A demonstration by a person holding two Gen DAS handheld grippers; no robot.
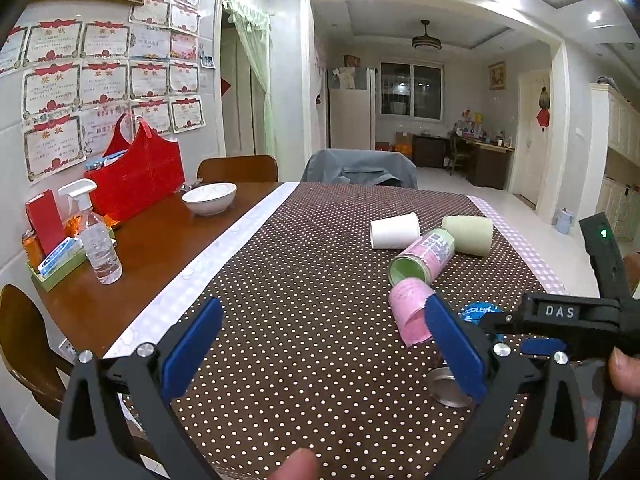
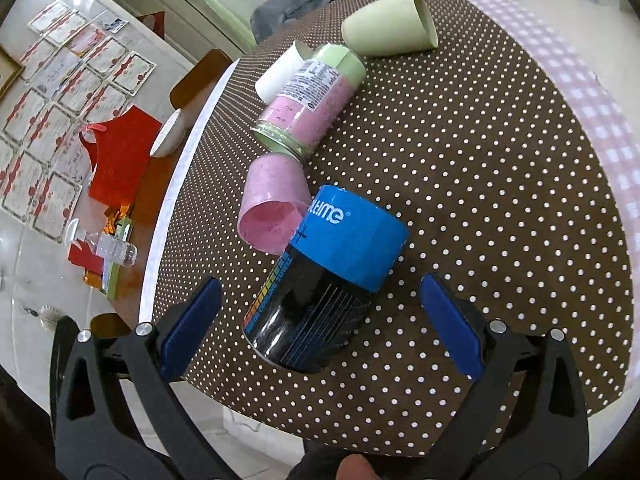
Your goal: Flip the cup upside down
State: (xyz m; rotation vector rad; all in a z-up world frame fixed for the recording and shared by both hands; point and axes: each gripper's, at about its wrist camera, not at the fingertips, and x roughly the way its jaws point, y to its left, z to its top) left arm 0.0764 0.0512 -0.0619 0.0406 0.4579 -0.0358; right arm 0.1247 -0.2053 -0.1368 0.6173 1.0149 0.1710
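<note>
On the bench [image 1: 168,236], covered with a brown cloth with white dots [image 2: 460,168], the left gripper [image 1: 320,344] is released, with its blue pads wide apart above the cloth and holding nothing. To its right several containers lie on their sides: a white paper cup [image 1: 394,231], a pink and green can [image 2: 310,100], a pale green cup [image 2: 390,24] and a pink plastic cup [image 2: 272,204], whose mouth touches a black can with a blue cap [image 2: 328,276]. The right gripper [image 2: 320,320] is also released; its pads stand on both sides of this black can without touching it.
</note>
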